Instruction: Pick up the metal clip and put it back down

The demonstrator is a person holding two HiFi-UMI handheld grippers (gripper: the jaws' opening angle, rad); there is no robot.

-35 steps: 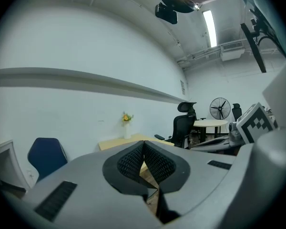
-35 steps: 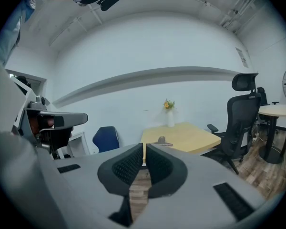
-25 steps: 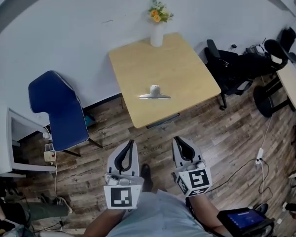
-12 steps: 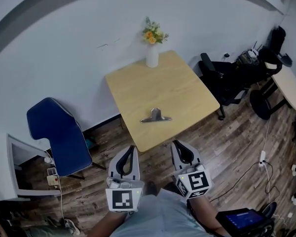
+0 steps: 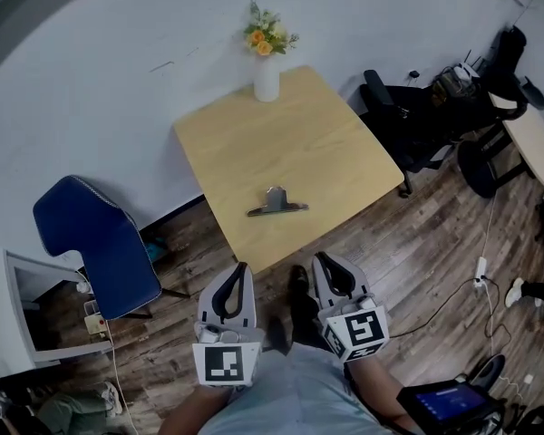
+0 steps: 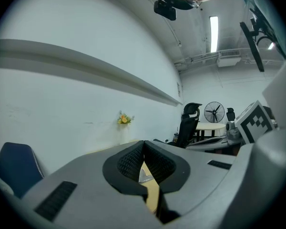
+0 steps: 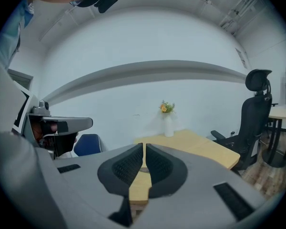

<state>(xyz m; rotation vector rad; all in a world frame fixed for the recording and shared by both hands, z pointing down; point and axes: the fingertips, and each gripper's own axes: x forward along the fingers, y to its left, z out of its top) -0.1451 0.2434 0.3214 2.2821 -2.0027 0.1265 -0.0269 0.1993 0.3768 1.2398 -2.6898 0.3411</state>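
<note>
Head view: the metal clip (image 5: 276, 203) lies on the table (image 5: 344, 143), close to its near edge, well apart from the left gripper (image 5: 240, 268) and right gripper (image 5: 319, 259). Its long side runs left to right, handle pointing far.

Left gripper view: jaws pressed together, empty.

Right gripper view: same.

Best to open 1 gripper wide before reaching the handle.
</note>
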